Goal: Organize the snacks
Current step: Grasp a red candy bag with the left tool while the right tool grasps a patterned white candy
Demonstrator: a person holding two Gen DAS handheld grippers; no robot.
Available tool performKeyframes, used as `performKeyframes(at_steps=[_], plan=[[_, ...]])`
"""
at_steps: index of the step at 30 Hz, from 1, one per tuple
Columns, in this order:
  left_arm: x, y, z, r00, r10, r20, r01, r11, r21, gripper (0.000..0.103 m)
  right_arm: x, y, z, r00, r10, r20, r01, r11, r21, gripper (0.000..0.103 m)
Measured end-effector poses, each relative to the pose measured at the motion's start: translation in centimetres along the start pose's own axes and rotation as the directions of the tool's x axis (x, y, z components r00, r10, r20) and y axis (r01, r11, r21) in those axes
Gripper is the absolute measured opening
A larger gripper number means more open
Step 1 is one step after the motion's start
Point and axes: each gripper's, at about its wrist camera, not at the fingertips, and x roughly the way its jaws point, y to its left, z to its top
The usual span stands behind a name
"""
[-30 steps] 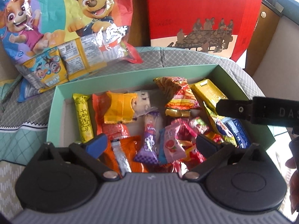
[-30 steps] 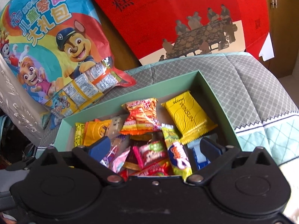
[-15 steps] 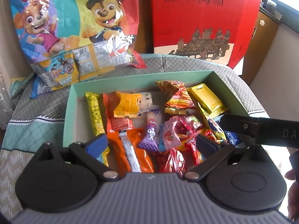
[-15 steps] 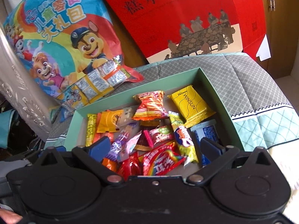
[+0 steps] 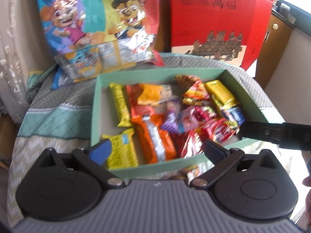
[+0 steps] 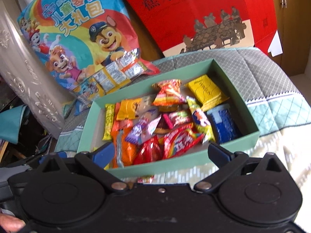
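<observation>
While both grippers hang back from the mint-green box [image 6: 196, 164], its near wall sits just ahead of their fingertips and the snacks lie forward and below. The left gripper [image 5: 155, 151] and right gripper [image 6: 161, 152] are each spread wide and hold nothing. One small packet [image 6: 144, 179] lies outside the box, on the quilted cover [image 6: 272, 73] against the near wall, just in front of the right gripper, which looks the nearer of the two to it; blur hides its long axis. Inside, the yellow bar [image 5: 119, 104] and the orange packet [image 5: 155, 141] run lengthwise away from the fingers. Readable writing: "儿童零食大礼包" on the cartoon-dog gift bag [image 6: 77, 33] and "承萬" among the characters on the red paper bag [image 6: 194, 9]. The smaller wrappers are too blurred to read.
</observation>
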Motion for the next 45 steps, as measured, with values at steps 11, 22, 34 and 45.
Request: performKeyframes(at_steps=[11, 22, 34, 45], plan=[[1.5, 3.9, -6.3, 0.987, 0.055, -0.153, -0.066, 0.995, -0.070, 0.103, 1.3, -0.3, -4.0, 0.993, 0.005, -0.117, -0.002, 1.000, 0.031, 0.103], [3.1, 3.6, -8.1, 0.979, 0.032, -0.203, -0.049, 0.996, -0.077, 0.103, 3.2, -0.2, -6.1, 0.981, 0.002, -0.195, 0.006, 0.999, 0.038, 0.103], [3.3, 4.5, -9.1, 0.984, 0.049, -0.174, -0.057, 0.998, -0.040, 0.043, 5.3, 0.5, -6.7, 0.967, -0.006, -0.255, 0.012, 1.000, 0.023, 0.103], [2.3, 6.5, -9.8, 0.990, -0.020, -0.138, 0.010, 0.997, -0.079, 0.045, 6.5, 1.2, -7.1, 0.961, -0.025, -0.275, 0.027, 1.000, 0.004, 0.103]])
